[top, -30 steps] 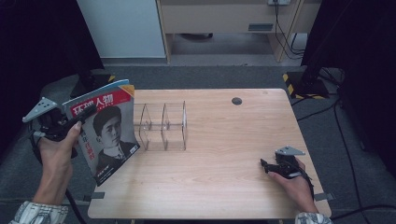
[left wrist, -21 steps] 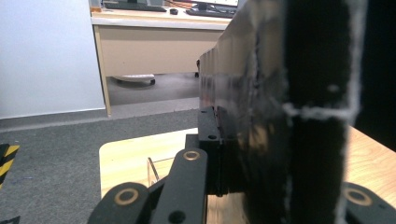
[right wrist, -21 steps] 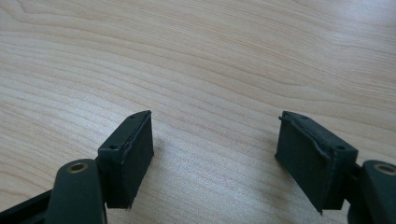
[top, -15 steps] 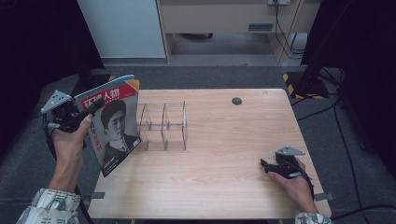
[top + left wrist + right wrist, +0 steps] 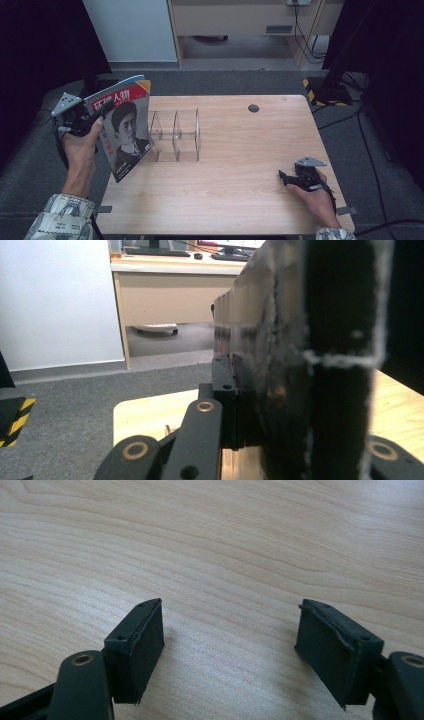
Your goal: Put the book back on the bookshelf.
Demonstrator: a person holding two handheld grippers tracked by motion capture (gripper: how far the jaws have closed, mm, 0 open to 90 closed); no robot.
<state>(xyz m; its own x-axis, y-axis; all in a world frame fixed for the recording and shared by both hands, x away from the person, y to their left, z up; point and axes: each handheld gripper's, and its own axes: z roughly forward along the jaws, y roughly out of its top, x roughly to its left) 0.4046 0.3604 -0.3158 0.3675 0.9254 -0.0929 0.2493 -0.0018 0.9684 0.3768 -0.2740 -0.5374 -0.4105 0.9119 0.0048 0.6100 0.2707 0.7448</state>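
A pale wooden desk [image 5: 225,190] is standing on grey carpet before a beige cabinet. The glossy portrait-cover magazine [image 5: 125,125] is hanging upright over the desk's left edge, just beside the clear acrylic divider rack [image 5: 175,136], hiding the left gripper's [image 5: 92,120] fingers, which are clamping it. The right gripper [image 5: 286,179] is resting on the desk, its fingers spread wide, gripping nothing.
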